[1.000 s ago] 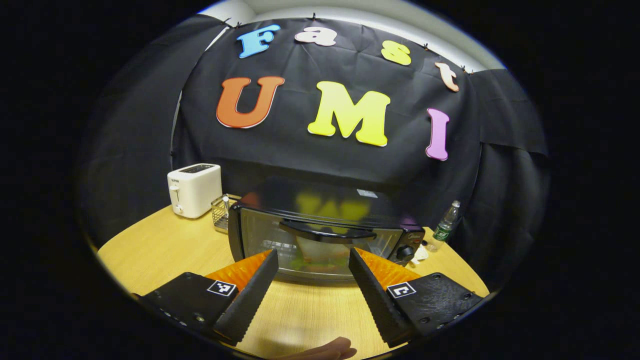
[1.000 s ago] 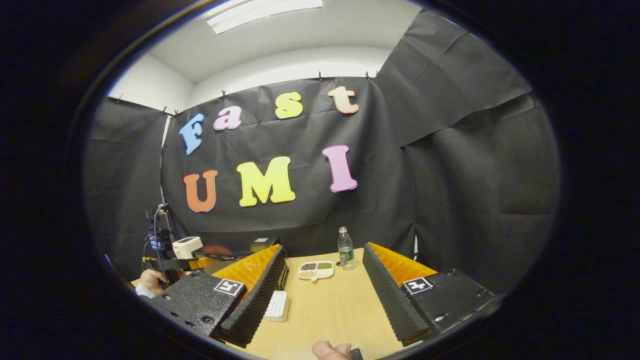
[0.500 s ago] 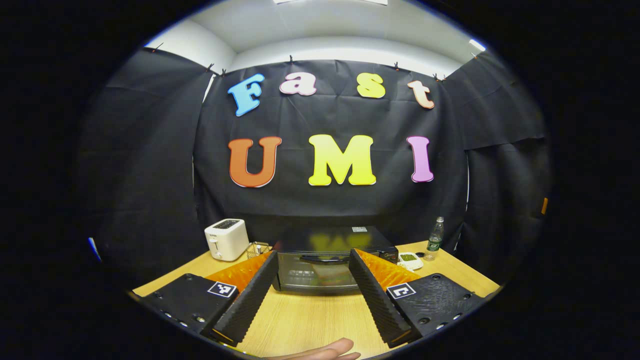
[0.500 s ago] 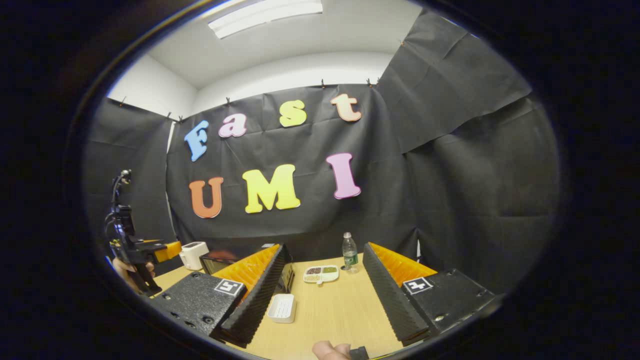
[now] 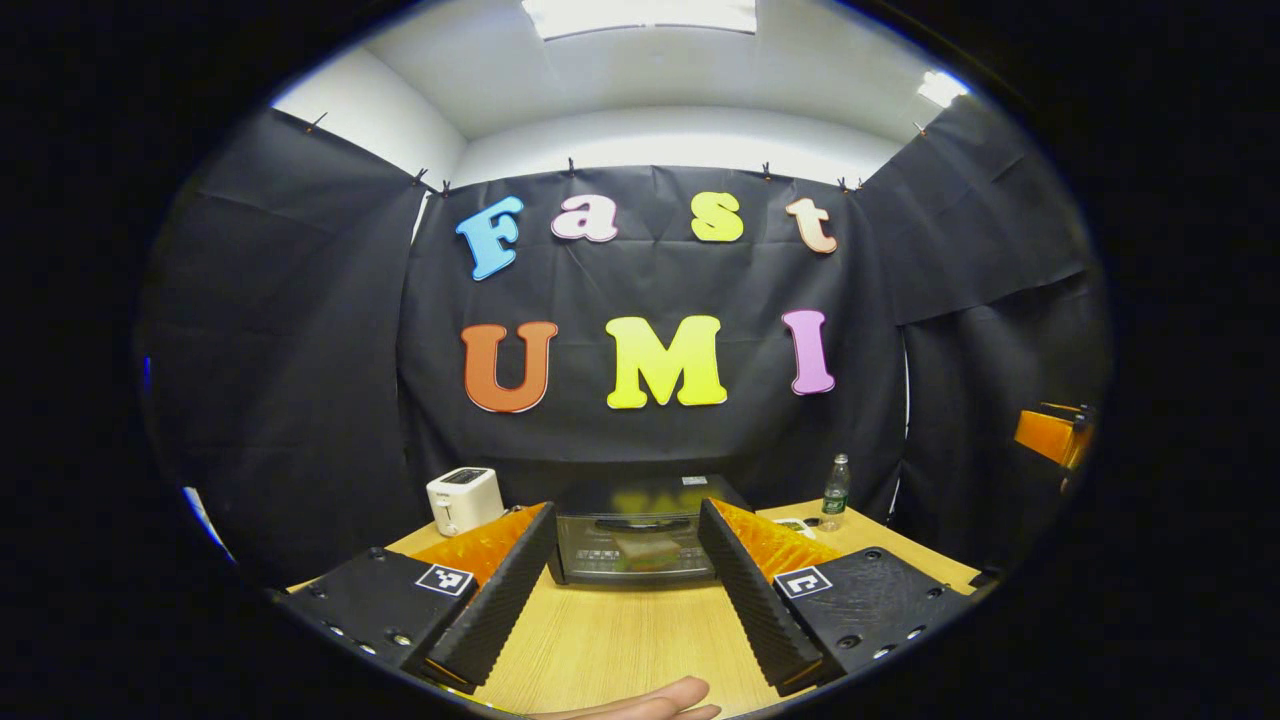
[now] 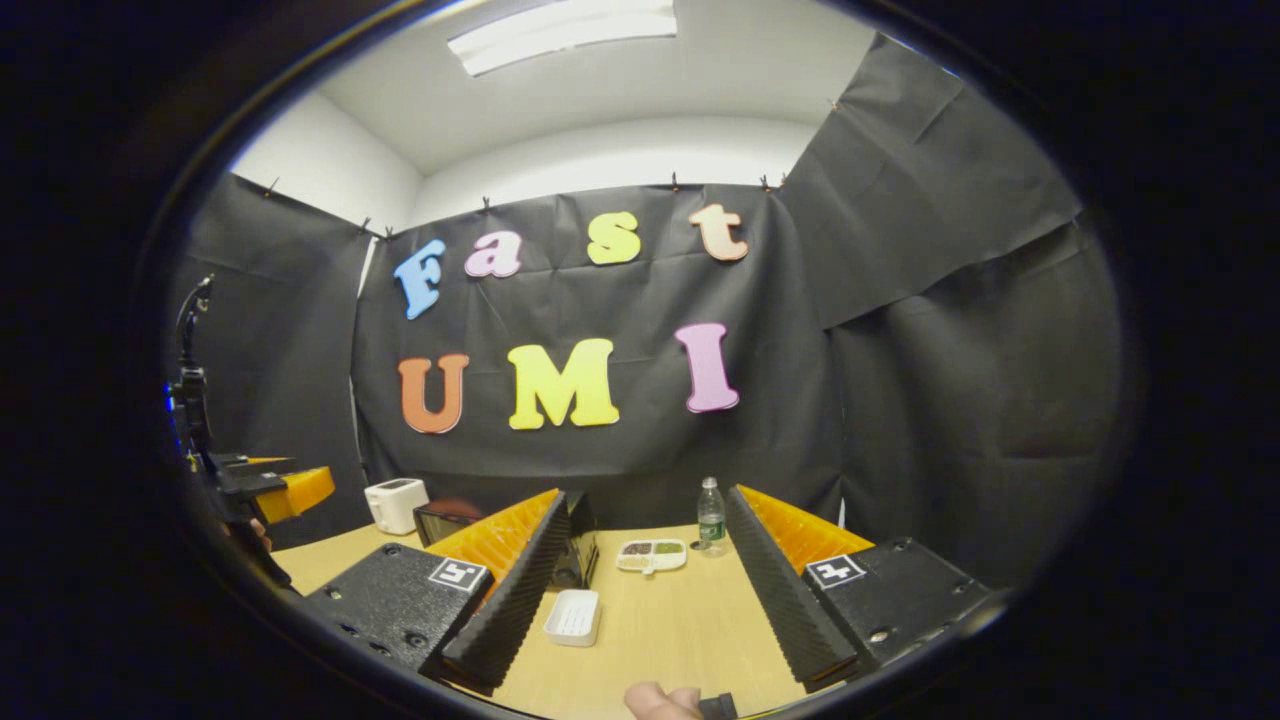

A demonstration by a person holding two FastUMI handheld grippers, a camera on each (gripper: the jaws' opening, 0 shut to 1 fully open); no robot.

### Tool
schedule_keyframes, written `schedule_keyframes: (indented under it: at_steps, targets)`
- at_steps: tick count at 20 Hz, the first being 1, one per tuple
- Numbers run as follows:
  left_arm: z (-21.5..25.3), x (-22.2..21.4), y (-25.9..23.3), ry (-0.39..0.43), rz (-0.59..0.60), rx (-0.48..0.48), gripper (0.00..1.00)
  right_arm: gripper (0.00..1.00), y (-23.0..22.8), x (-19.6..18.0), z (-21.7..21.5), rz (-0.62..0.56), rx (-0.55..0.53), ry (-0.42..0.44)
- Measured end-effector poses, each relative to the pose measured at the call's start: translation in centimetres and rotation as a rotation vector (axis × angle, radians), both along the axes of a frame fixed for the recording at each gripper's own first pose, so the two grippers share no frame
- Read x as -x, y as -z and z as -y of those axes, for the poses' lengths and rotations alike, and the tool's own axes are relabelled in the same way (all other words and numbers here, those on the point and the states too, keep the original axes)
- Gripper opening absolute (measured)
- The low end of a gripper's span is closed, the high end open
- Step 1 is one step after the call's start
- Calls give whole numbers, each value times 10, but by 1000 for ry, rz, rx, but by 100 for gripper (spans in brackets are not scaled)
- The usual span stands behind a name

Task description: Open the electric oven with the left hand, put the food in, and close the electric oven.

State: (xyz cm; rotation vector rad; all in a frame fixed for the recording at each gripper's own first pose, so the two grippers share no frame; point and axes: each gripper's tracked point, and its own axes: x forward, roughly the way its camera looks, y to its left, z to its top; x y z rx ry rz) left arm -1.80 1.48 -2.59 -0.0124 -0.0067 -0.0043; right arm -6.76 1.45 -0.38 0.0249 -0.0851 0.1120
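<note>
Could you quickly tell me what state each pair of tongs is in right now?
Left tongs: open, holding nothing, aimed at the closed electric oven.
Right tongs: open, holding nothing, above the table.

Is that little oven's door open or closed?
Closed: the oven door stands upright against its front, handle at the top.
</note>
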Motion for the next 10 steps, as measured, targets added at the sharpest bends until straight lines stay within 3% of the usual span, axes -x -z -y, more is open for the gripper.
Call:
schedule_keyframes:
  at_steps: [10]
  targets:
    - [12,18,32,-8,-47,-37,94,96,27,-14,-6,-54,-10,-20]
